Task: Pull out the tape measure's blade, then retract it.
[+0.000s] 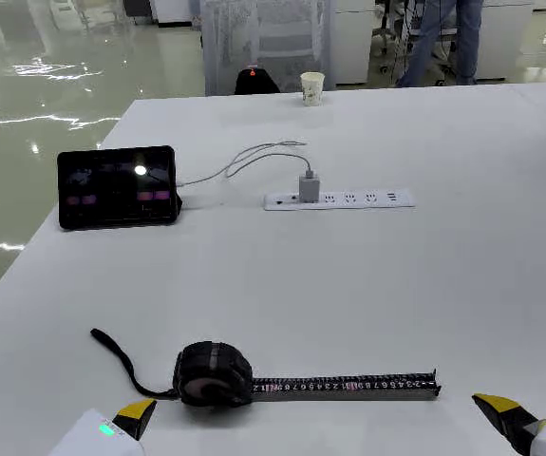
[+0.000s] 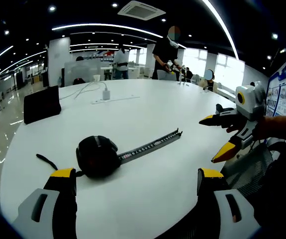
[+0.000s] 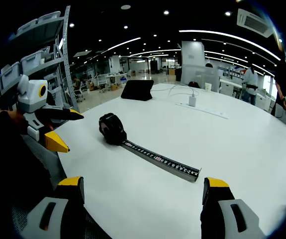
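Note:
A black tape measure (image 1: 214,373) lies on the white table (image 1: 367,285) near its front edge. Its blade (image 1: 348,385) is pulled out to the right and lies flat, and a black wrist strap (image 1: 111,350) trails to the left. My left gripper (image 2: 137,179) is open, just short of the case (image 2: 97,155), with nothing between its fingers. My right gripper (image 3: 143,184) is also open, held back from the blade (image 3: 160,160) near its hooked end. In the head view the left gripper (image 1: 132,416) and the right gripper (image 1: 510,413) sit at the bottom corners, both apart from the tape measure.
A dark tablet (image 1: 118,185) stands at the left, cabled to a charger (image 1: 309,184) in a white power strip (image 1: 339,199) at mid-table. A paper cup (image 1: 312,87) stands at the far edge. A person (image 1: 439,38) stands beyond the table.

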A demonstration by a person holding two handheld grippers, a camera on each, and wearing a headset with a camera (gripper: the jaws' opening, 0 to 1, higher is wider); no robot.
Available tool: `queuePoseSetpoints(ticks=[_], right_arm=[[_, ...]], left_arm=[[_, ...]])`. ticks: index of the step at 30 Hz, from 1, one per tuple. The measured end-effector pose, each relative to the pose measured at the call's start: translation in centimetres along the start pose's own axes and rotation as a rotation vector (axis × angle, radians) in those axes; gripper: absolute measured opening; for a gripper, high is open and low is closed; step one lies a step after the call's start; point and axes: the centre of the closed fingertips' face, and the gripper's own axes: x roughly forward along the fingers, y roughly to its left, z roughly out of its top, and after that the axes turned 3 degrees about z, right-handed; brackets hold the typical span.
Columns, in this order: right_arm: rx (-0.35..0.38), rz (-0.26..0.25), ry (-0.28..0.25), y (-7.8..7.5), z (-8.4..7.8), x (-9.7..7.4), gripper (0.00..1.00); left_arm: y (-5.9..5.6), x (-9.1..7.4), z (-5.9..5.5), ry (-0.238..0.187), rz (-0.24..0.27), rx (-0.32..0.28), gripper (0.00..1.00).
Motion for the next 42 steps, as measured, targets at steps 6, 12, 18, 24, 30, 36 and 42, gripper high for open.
queuePoseSetpoints(ticks=[6,12,18,24,30,36,42], right_arm=[[0.004,0.001,-0.003,0.27,0.15,0.04,0.99],[0.003,0.004,-0.005,0.43,0.29,0.14,0.99],[0.005,0.002,-0.005,0.42,0.29,0.11,0.99],[0.005,0.001,-0.001,0.42,0.15,0.0,0.99],[0.004,-0.001,0.003,0.35,0.02,-0.07,0.99],[0.001,0.003,0.007,0.38,-0.04,-0.09,0.99],[-0.005,0.014,0.01,0.46,-0.14,-0.07,0.97]], left_arm=[[0.37,-0.11,0.19,-0.008,0.011,-0.014,0.99],[0.37,-0.1,0.27,-0.008,0.014,-0.013,0.99],[0.44,-0.07,0.31,-0.009,0.019,-0.009,0.99],[0.31,-0.06,0.23,-0.006,0.017,-0.009,0.99],[0.26,-0.03,0.23,-0.006,0.015,-0.003,0.99],[0.24,0.03,0.27,-0.005,0.013,0.0,0.99],[0.21,0.17,0.32,-0.004,0.018,-0.001,0.99]])
